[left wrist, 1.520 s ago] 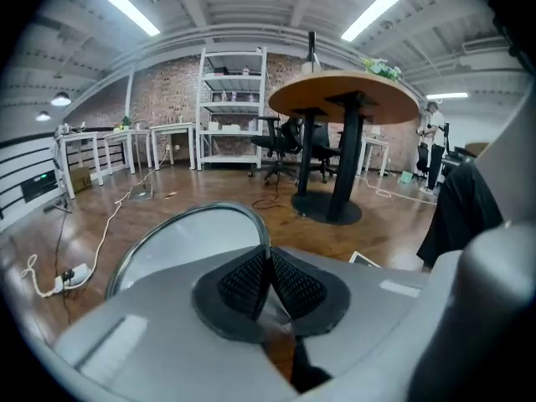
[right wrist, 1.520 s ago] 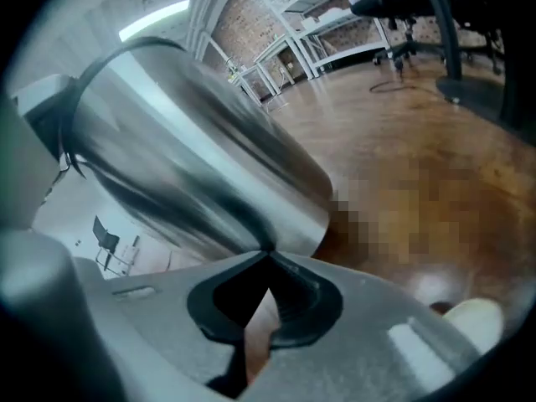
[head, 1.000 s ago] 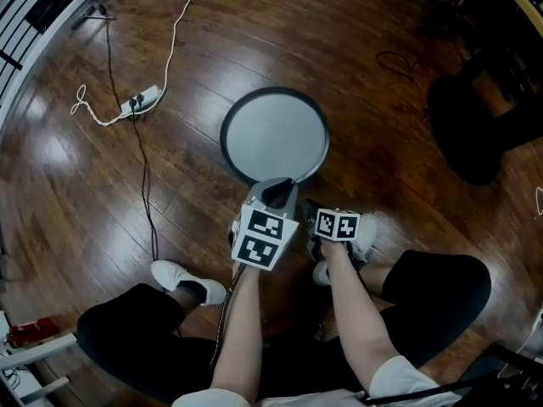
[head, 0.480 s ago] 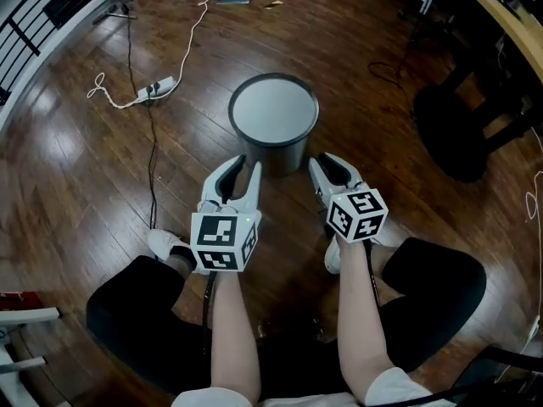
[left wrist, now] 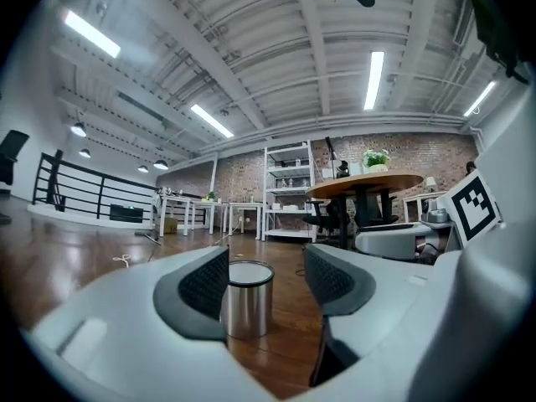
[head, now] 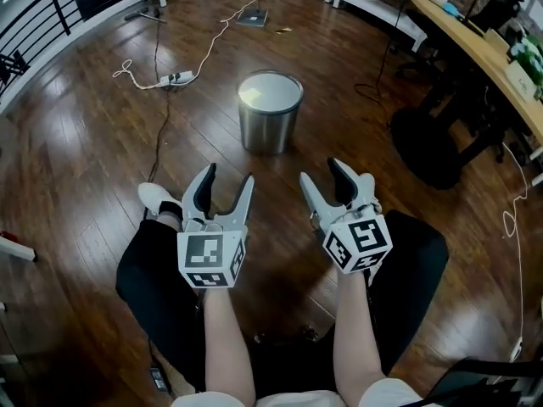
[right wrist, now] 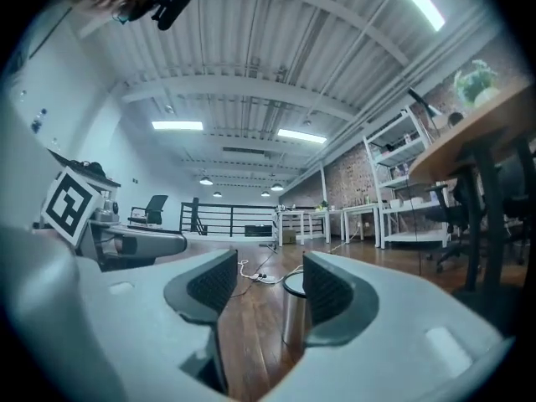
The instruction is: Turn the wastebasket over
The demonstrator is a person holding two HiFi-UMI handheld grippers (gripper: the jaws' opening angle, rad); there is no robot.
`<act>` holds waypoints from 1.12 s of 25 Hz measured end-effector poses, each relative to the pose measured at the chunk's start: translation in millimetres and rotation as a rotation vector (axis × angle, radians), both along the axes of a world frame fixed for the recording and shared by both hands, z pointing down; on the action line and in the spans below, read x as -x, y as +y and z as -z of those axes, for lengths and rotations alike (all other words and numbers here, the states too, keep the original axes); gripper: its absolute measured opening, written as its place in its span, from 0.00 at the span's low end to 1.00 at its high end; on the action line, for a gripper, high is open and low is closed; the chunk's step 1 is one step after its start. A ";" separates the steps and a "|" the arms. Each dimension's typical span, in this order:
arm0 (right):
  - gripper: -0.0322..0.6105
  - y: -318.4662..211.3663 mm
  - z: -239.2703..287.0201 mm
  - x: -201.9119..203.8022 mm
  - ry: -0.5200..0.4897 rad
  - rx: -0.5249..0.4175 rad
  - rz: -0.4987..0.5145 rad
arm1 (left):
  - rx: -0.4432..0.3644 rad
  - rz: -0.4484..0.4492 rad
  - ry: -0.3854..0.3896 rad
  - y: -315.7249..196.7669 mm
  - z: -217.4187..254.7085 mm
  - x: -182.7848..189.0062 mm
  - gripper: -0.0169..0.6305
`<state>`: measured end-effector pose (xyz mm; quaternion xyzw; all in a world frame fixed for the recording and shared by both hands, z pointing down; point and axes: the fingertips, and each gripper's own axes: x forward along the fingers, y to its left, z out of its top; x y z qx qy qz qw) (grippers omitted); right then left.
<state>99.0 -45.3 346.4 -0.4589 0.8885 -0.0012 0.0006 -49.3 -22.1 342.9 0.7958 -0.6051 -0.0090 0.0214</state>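
Wood floor (head: 85,168) bears the steel wastebasket (head: 270,113), standing at the far middle, well apart from both grippers. The left gripper (head: 228,175) and right gripper (head: 322,175) have just been opening and hold nothing. Any fresh grip should probably pinch opposite sides of the rim evenly.

The round brushed-steel wastebasket (head: 270,113) stands upright on the dark wooden floor (head: 85,159), its top face pale grey inside a dark rim.
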 end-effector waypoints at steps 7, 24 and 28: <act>0.44 101.5 24.2 -70.0 0.040 -0.072 0.020 | -0.077 0.126 0.002 116.0 21.9 -47.1 0.55; 0.04 239.0 27.9 -175.2 0.027 -0.061 0.047 | -0.044 0.193 -0.017 255.4 17.1 -160.8 0.05; 0.04 251.3 20.8 -190.3 0.047 -0.045 0.043 | -0.027 0.208 -0.010 269.6 8.9 -176.4 0.05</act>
